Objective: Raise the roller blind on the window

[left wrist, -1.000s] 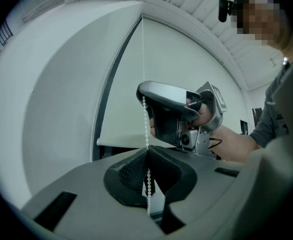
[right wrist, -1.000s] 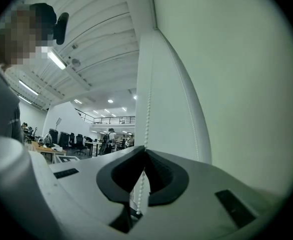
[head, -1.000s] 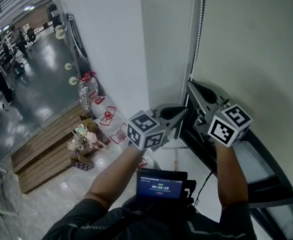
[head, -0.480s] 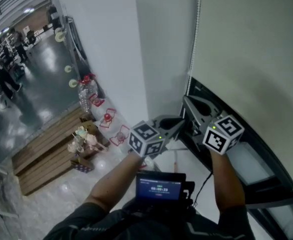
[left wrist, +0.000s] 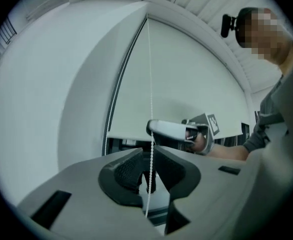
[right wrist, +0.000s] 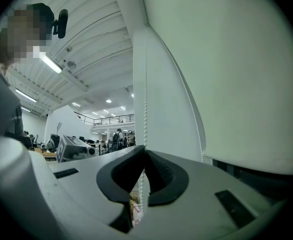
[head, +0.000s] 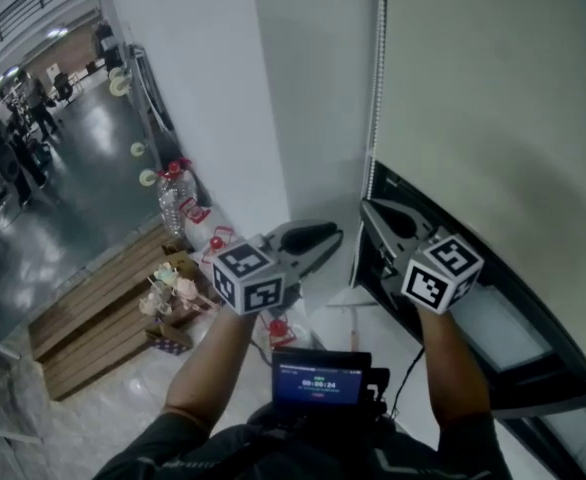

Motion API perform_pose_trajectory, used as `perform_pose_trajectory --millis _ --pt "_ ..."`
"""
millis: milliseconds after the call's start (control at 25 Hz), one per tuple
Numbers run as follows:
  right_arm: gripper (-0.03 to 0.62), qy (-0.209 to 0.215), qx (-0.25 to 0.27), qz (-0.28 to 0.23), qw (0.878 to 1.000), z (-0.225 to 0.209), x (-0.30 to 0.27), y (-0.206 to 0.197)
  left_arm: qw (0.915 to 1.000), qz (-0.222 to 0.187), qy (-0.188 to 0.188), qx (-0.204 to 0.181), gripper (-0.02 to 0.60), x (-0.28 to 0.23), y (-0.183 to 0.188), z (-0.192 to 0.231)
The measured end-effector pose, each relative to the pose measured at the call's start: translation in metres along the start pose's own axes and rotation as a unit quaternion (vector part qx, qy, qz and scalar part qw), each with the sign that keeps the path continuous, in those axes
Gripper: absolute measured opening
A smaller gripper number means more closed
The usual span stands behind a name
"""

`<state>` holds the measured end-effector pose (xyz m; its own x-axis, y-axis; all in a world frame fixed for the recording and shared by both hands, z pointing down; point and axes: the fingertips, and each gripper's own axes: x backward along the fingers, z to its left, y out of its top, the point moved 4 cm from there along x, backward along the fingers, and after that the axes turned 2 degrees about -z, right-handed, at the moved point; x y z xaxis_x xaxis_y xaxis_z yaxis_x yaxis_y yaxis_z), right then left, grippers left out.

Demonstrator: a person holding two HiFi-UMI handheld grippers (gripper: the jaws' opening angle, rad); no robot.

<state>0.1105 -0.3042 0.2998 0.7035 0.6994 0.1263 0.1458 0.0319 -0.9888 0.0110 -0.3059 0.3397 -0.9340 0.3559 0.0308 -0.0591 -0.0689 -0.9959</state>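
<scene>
Right gripper view: right gripper (right wrist: 144, 153) pinches the bead chain (right wrist: 145, 104) rising toward 12 o'clock; left gripper (left wrist: 147, 156) has just been opening, jaws loose around it.

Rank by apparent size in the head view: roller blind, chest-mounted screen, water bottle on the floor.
1. roller blind
2. screen
3. water bottle. It stands far below the camera, so this says nothing of true size.

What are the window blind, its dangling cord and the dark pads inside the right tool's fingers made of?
Roller blind: an off-white, matte, smooth sheet hanging flat. It looks like coated fabric or vinyl; I can't tell which.
Bead chain: a string of small round white beads, probably plastic.
Pads of the right gripper: dark, dull and finely ribbed, likely rubber.
</scene>
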Motion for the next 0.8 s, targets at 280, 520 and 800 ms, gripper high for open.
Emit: perform_pose_trajectory --millis 280,520,800 --pt "0.002 0.004 0.001 -0.002 1.000 0.000 0.003 0.000 0.9969 -0.071 -0.022 -0.029 0.069 -0.023 0.082 -0.013" --pt "0.002 0.004 -0.002 0.003 1.000 -0.002 0.004 -0.005 0.9962 -0.065 -0.044 -0.036 0.069 -0.061 0.111 -0.013" --pt "0.002 0.006 -0.002 -0.003 1.000 0.005 0.009 -0.003 0.9949 -0.077 -0.057 -0.033 -0.002 -0.059 0.111 -0.016"
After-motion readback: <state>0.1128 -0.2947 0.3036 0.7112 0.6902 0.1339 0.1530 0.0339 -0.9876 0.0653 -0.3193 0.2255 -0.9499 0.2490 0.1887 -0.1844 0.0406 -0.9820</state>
